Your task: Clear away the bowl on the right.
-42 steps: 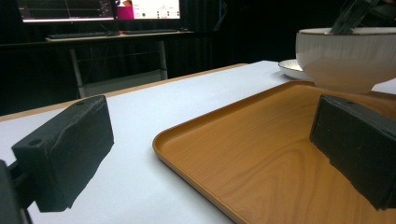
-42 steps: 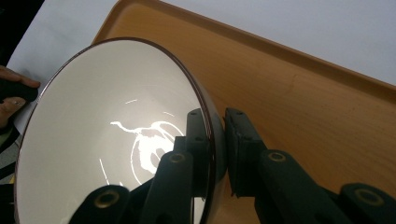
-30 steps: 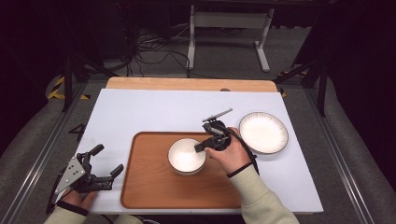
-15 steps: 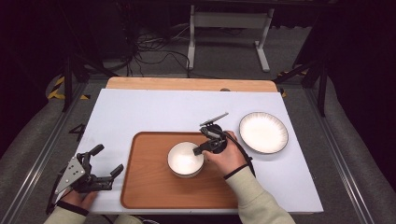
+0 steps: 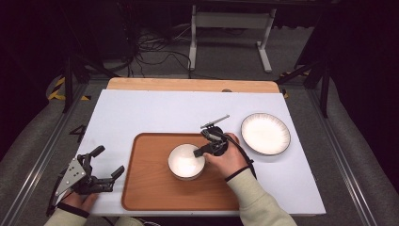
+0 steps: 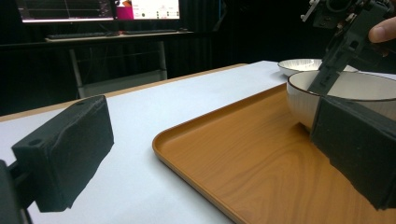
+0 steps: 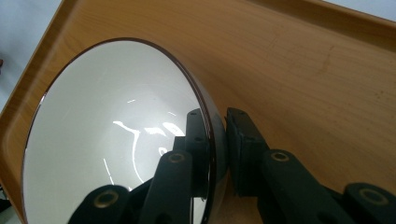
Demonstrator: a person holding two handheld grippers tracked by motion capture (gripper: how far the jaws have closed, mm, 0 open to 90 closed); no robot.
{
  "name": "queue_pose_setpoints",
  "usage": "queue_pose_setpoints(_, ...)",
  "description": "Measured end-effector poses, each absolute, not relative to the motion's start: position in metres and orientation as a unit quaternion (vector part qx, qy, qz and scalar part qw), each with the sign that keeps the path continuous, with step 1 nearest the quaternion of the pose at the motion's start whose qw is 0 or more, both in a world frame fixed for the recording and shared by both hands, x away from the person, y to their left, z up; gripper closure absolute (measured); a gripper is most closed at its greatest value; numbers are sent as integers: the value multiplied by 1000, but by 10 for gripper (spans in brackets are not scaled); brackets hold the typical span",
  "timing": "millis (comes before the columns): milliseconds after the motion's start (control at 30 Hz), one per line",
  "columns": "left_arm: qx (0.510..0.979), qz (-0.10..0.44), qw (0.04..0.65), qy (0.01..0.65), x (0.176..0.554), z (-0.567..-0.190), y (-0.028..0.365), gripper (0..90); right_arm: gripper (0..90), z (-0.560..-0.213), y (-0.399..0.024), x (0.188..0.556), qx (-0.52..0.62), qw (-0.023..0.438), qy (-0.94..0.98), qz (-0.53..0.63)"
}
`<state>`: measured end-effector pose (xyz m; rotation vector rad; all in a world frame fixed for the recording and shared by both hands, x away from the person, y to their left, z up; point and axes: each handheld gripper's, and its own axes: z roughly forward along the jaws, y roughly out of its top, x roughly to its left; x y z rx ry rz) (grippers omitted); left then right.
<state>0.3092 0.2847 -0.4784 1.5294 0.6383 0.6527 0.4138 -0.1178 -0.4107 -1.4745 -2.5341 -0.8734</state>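
The white bowl (image 5: 186, 161) stands on the wooden tray (image 5: 150, 188), a little toward the tray's right edge, and the tray is the landmark for everything here. The right tongs (image 5: 203, 151) pinch the bowl's rim on the side nearest the tray's right edge: in the right gripper view one jaw is inside the bowl (image 7: 112, 140) and the other presses on the outer wall, so the thin wall sits between the pads. I judge this grip is chosen because a bowl is too wide to take around its body; the rim is the only part narrow enough.

The left tongs (image 5: 104, 162) are spread with nothing between them, resting low just outside the tray's left edge. From the left gripper view they look along the tray (image 6: 261, 163) toward the bowl (image 6: 345, 100), perhaps waiting to steady the tray, perhaps only keeping out of the way.

A white plate (image 5: 265, 133) lies on the desk (image 5: 155, 113) beyond the tray's right edge, apart from it. It seems the bowl is being set on the tray, or is about to leave it; I cannot tell which.
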Motion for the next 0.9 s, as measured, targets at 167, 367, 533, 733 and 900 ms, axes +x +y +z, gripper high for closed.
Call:
queue_pose_setpoints(167, 667, 285, 629, 279, 309, -478, 285, 2, 718, -410, -121, 413, -467, 39, -830, -303)
queue_pose_setpoints(367, 668, 285, 629, 279, 309, -478, 285, 2, 678, -407, -122, 411, -456, 22, -833, -312)
queue_pose_setpoints(533, 668, 284, 629, 280, 310, -478, 285, 2, 645, -401, -126, 408, -442, 4, -834, -330)
queue_pose_setpoints(733, 668, 286, 629, 278, 310, -478, 285, 2, 632, -390, -136, 400, -415, -38, -831, -370)
queue_pose_setpoints(900, 667, 285, 629, 279, 309, -478, 285, 2, 613, -384, -145, 395, -404, -47, -823, -397)
